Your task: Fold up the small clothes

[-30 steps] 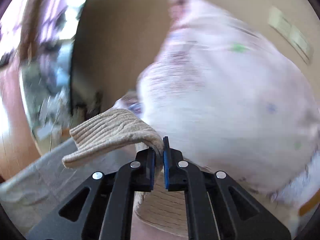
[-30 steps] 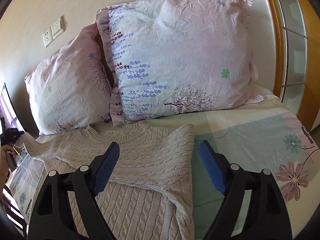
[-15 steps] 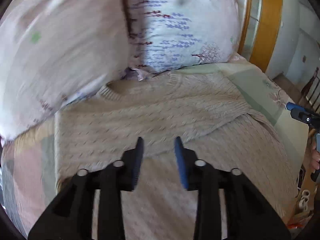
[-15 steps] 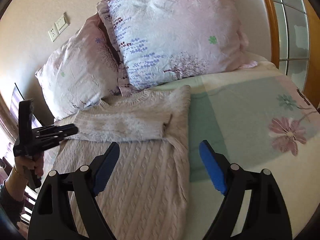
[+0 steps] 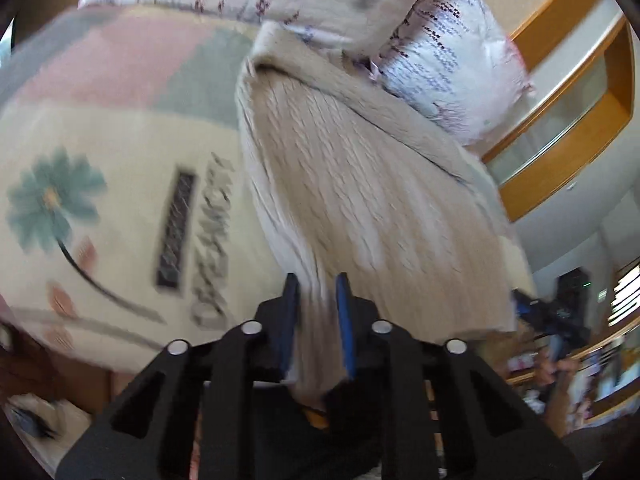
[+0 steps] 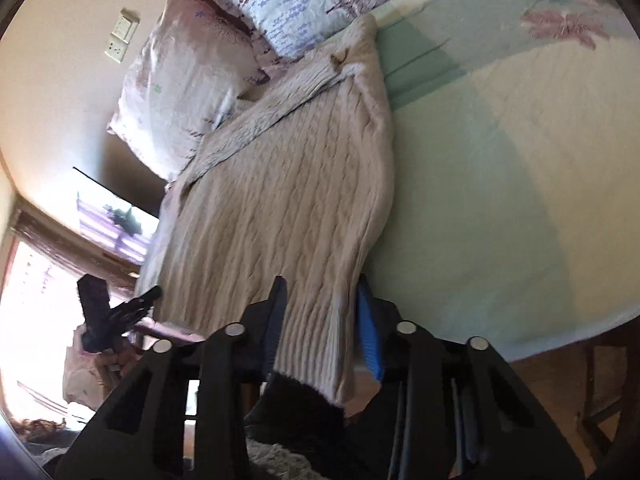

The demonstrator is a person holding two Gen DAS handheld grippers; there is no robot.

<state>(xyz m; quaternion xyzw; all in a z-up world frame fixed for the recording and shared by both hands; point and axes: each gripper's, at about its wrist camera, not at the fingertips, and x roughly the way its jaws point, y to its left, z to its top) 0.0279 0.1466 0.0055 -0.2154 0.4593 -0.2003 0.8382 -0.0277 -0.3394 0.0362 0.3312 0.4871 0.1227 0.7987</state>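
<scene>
A beige cable-knit sweater (image 5: 360,184) lies flat on the bed with its sleeves folded across the chest, collar toward the pillows. It also shows in the right wrist view (image 6: 288,200). My left gripper (image 5: 316,312) is at the sweater's bottom hem, its left corner between the partly open fingers. My right gripper (image 6: 320,320) is at the other hem corner, with the ribbed hem between its open fingers. Each gripper shows small in the other's view: the right one (image 5: 536,312) and the left one (image 6: 120,308).
Two floral pillows (image 6: 208,60) lean on the wall at the head of the bed. The flowered bedsheet (image 6: 500,160) spreads on both sides of the sweater. A wooden frame with glass (image 5: 568,92) stands beyond the bed. A wall socket (image 6: 122,36) is above the pillows.
My left gripper let go of the sleeve, which now lies folded over the chest. Both grippers dropped to the bottom hem, and the right one's jaws have narrowed.
</scene>
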